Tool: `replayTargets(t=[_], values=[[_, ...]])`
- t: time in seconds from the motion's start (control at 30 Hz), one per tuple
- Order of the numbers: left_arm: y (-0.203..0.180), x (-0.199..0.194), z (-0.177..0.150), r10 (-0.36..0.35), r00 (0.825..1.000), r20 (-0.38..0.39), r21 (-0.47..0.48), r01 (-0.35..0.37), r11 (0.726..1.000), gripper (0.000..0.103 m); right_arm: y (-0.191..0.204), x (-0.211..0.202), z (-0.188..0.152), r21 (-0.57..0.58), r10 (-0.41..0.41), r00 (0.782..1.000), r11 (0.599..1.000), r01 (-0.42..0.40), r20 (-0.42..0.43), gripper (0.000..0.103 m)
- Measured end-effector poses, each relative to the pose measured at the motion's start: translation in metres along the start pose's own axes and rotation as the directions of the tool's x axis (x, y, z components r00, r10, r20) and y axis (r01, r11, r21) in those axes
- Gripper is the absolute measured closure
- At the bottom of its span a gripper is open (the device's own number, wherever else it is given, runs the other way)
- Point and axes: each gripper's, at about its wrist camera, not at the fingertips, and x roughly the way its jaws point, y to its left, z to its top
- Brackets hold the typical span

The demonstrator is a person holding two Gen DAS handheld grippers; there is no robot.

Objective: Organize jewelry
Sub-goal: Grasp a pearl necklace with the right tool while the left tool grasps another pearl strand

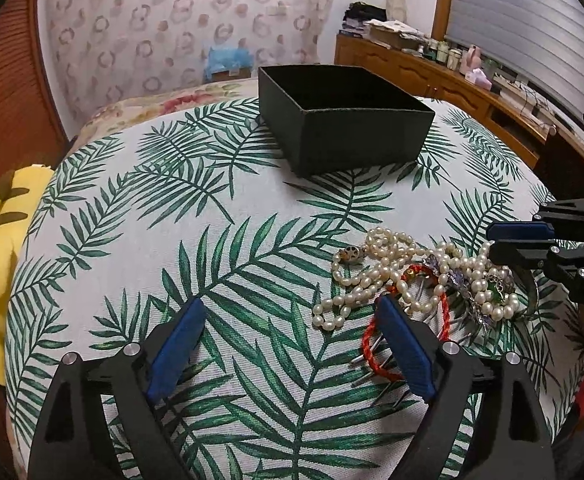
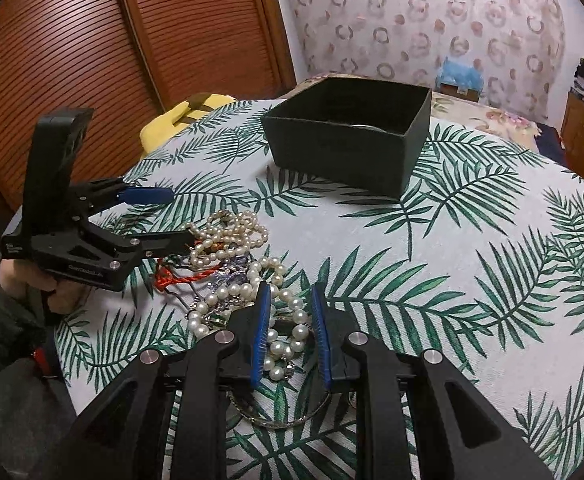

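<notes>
Pearls heaped, no clear axis | right gripper half-open, straddling them | left gripper wide, empty

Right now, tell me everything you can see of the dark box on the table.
The dark box is rectangular, lidless and looks like textured card, very dark green or black. It sits upright and open on the leaf-print tablecloth, beyond the jewelry pile and apart from it. Neither gripper touches it. A pale curved rim of something shows inside; what it is cannot be told.
</notes>
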Motion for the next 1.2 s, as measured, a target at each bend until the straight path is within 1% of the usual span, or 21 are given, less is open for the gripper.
replayTargets(t=[0.1, 0.17, 0.2, 0.23, 0.3, 0.5, 0.57, 0.6, 0.63, 0.67, 0.73, 0.77, 0.83, 0.87, 0.9, 0.93, 1.03, 1.1, 1.2], values=[[-0.003, 0.001, 0.0, 0.015, 1.0, -0.008, 0.017, -0.015, 1.0, 0.015, -0.002, 0.002, 0.0, 0.005, 0.02, 1.0, 1.0, -0.02, -0.013, 0.08], [-0.005, 0.002, 0.0, 0.02, 1.0, -0.01, 0.021, -0.019, 1.0, 0.015, -0.001, 0.001, 0.0, -0.005, 0.019, 1.0, 1.0, -0.019, -0.017, 0.081], [-0.005, 0.002, 0.001, 0.02, 1.0, -0.011, 0.021, -0.02, 1.0, 0.015, 0.0, 0.001, 0.0, -0.009, 0.019, 1.0, 1.0, -0.019, -0.018, 0.091], [-0.005, 0.002, 0.001, 0.019, 1.0, -0.01, 0.02, -0.019, 1.0, 0.015, 0.001, -0.001, 0.0, -0.019, 0.025, 1.0, 1.0, -0.025, -0.014, 0.094], [-0.005, 0.002, 0.001, 0.02, 1.0, -0.01, 0.021, -0.02, 1.0, 0.015, 0.003, -0.004, 0.0, -0.032, 0.018, 1.0, 0.999, -0.018, -0.005, 0.094], [-0.004, 0.001, 0.0, 0.018, 1.0, -0.007, 0.003, -0.018, 1.0, 0.015, 0.004, -0.018, 0.003, -0.046, -0.04, 0.998, 0.998, 0.043, 0.05, 0.094], [-0.002, -0.004, -0.001, -0.002, 1.0, 0.003, -0.01, 0.002, 1.0, 0.015, 0.004, -0.025, 0.005, -0.049, -0.054, 0.996, 0.997, 0.057, 0.071, 0.094], [-0.002, -0.007, -0.002, -0.012, 1.0, 0.011, -0.013, 0.012, 1.0, 0.018, 0.005, -0.028, 0.006, -0.051, -0.058, 0.995, 0.997, 0.062, 0.081, 0.094], [-0.002, -0.011, -0.003, -0.021, 1.0, 0.018, -0.014, 0.021, 1.0, 0.026, 0.005, -0.033, 0.007, -0.052, -0.063, 0.993, 0.996, 0.069, 0.095, 0.094], [-0.002, -0.013, -0.002, -0.027, 0.999, 0.02, -0.016, 0.028, 0.999, 0.029, 0.006, -0.036, 0.008, -0.054, -0.067, 0.992, 0.996, 0.073, 0.104, 0.094], [-0.001, -0.017, -0.001, -0.046, 0.999, 0.025, -0.023, 0.046, 0.999, 0.041, 0.008, -0.042, 0.01, -0.056, -0.08, 0.989, 0.995, 0.087, 0.124, 0.094], [0.0, -0.018, -0.001, -0.052, 0.998, 0.026, -0.024, 0.053, 0.998, 0.044, 0.009, -0.044, 0.011, -0.056, -0.083, 0.988, 0.994, 0.091, 0.13, 0.094], [0.001, -0.016, 0.001, -0.049, 0.999, 0.02, -0.021, 0.049, 0.999, 0.058, 0.01, -0.049, 0.014, -0.055, -0.091, 0.985, 0.993, 0.1, 0.148, 0.094], [0.002, -0.015, 0.001, -0.045, 0.999, 0.013, -0.02, 0.045, 0.999, 0.061, 0.011, -0.05, 0.015, -0.054, -0.092, 0.984, 0.993, 0.101, 0.153, 0.094], [0.003, -0.011, 0.002, -0.042, 0.999, 0.001, -0.018, 0.042, 0.999, 0.067, 0.012, -0.051, 0.016, -0.054, -0.092, 0.983, 0.993, 0.102, 0.158, 0.094], [0.003, -0.009, 0.002, -0.038, 0.999, -0.009, -0.015, 0.038, 0.999, 0.071, 0.013, -0.053, 0.017, -0.055, -0.092, 0.982, 0.993, 0.103, 0.164, 0.094], [0.002, -0.006, 0.004, -0.026, 1.0, -0.011, 0.003, 0.026, 1.0, 0.072, 0.016, -0.057, 0.019, -0.061, -0.098, 0.979, 0.992, 0.11, 0.179, 0.094], [-0.001, -0.003, 0.006, -0.017, 0.999, -0.027, 0.021, 0.018, 1.0, 0.074, 0.017, -0.059, 0.02, -0.065, -0.095, 0.979, 0.992, 0.108, 0.182, 0.094], [-0.011, 0.0, 0.008, 0.009, 0.999, -0.036, 0.093, -0.006, 0.996, 0.074, 0.018, -0.06, 0.021, -0.067, -0.095, 0.978, 0.992, 0.109, 0.186, 0.094]])
